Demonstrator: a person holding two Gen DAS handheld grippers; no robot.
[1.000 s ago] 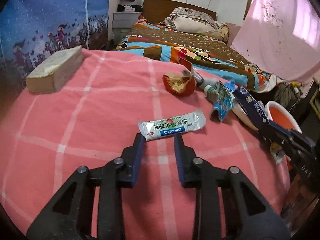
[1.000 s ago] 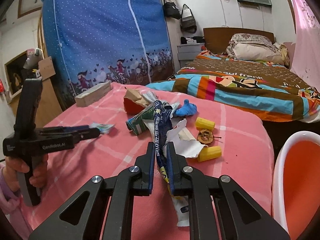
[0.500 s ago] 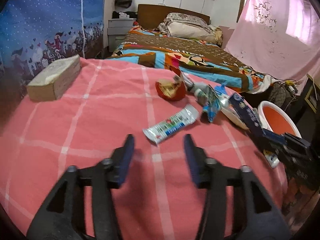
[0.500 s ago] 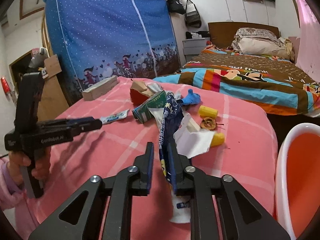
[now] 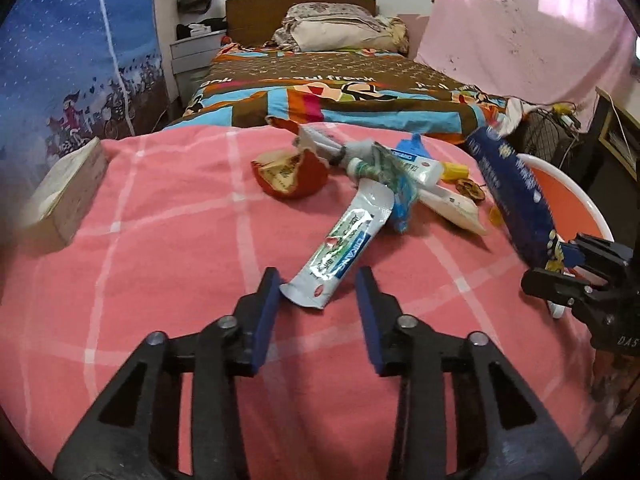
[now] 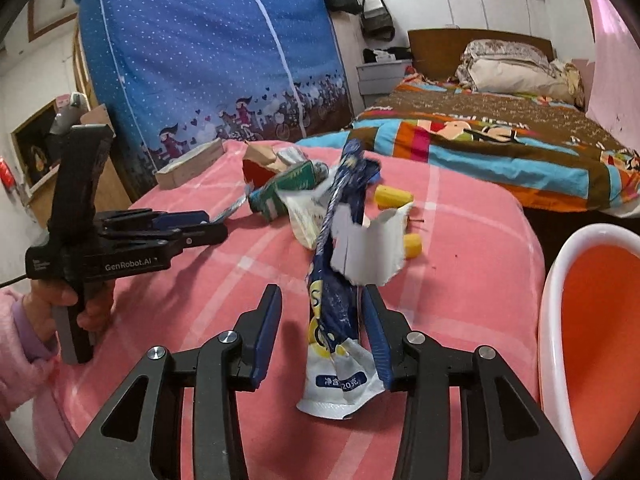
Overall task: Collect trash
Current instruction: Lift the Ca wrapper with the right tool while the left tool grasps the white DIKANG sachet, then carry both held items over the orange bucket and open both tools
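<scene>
My left gripper (image 5: 316, 284) is open; the near end of a white and blue sachet (image 5: 344, 244) lies between its fingertips on the pink blanket (image 5: 160, 260). My right gripper (image 6: 320, 304) is open; a blue and white snack wrapper (image 6: 338, 264) stands between its jaws, leaning on the right finger (image 6: 376, 328). The wrapper also shows in the left wrist view (image 5: 512, 196). A trash pile lies behind: a red torn packet (image 5: 290, 174), a green carton (image 6: 280, 196), yellow pieces (image 6: 394, 196). The orange basin (image 6: 596, 328) sits at the right.
A wooden block (image 5: 66, 190) lies at the blanket's left edge. A bed with a colourful cover (image 5: 340, 88) stands behind. A blue wardrobe curtain (image 6: 208, 60) is at the left. The person's hand (image 6: 60, 308) holds the left gripper's handle.
My left gripper opened wider and the sachet turned lengthwise toward it. My right gripper opened from shut on the blue wrapper, which now stands loose between the jaws.
</scene>
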